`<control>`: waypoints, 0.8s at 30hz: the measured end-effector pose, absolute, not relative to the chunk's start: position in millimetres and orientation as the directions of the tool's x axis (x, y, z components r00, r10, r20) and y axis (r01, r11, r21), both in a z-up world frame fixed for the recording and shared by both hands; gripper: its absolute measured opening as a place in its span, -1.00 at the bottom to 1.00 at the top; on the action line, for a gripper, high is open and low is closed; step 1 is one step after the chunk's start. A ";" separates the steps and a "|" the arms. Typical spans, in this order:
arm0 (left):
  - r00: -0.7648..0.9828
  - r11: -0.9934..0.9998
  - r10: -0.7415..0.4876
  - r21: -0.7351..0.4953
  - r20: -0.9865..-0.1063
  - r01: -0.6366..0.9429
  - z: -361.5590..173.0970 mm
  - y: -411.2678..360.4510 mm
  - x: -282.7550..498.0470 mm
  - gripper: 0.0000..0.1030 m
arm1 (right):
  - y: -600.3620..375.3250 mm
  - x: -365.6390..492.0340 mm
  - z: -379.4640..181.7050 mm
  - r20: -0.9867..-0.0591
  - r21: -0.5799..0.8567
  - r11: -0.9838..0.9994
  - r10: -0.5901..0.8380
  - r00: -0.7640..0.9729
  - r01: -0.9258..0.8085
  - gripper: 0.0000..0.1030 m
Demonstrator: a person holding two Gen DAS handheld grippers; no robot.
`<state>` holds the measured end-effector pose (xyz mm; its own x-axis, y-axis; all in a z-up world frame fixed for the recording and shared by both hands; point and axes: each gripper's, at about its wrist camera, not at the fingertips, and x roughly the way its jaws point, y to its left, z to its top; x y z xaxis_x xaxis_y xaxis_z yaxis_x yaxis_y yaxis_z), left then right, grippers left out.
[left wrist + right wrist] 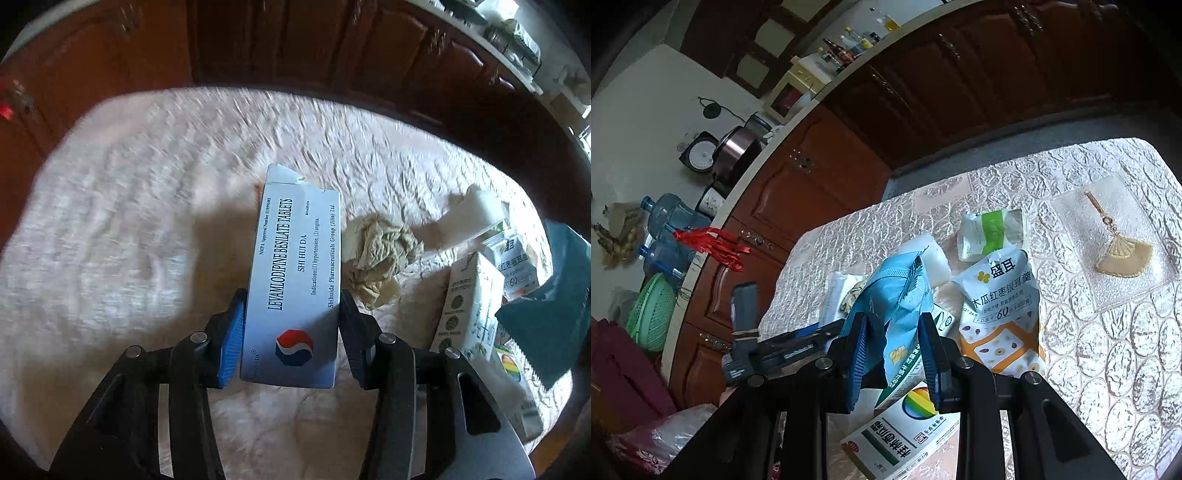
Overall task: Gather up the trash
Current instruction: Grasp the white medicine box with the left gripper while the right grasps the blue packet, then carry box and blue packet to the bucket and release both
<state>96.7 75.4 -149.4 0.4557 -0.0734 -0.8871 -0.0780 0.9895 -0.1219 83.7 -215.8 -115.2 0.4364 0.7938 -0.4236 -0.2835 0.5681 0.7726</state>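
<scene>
Left claw (291, 328): I grip the pill box (295, 273) above the tablecloth (129, 221).
Right claw (892, 354): I clamp a blue wrapper (897, 295).
Nearby: crumpled tissue (380, 254).

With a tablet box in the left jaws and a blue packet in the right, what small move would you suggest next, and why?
Probably carry both away to wherever the trash goes, which no view shows. The left gripper already clamps the tablet box and the right gripper pinches the blue packet, so neither can take the crumpled tissue yet.

Embroidered tablecloth (1108, 369) with fan motif (1123, 254) at right; water bottles (668, 218), green basket (650, 317) at left.
</scene>
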 end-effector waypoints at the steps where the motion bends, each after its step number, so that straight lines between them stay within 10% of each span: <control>1: 0.474 0.988 -0.082 -0.132 -0.877 -0.074 -140.7 77.2 90.3 -0.12 | -216.3 83.2 -113.8 -0.419 0.773 0.566 0.795 0.438 -0.286 -0.48; 24: 0.651 0.989 -0.146 -0.094 -0.745 0.114 -44.0 -15.3 49.9 -0.12 | -269.1 41.6 -73.7 -0.341 0.748 0.572 0.768 0.543 -0.338 -0.51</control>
<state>49.9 -15.3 -44.0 0.6514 -0.1456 -0.7447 0.1138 0.9891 -0.0938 41.6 -269.1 -73.7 0.5425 0.7675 -0.3414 -0.3381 0.5715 0.7477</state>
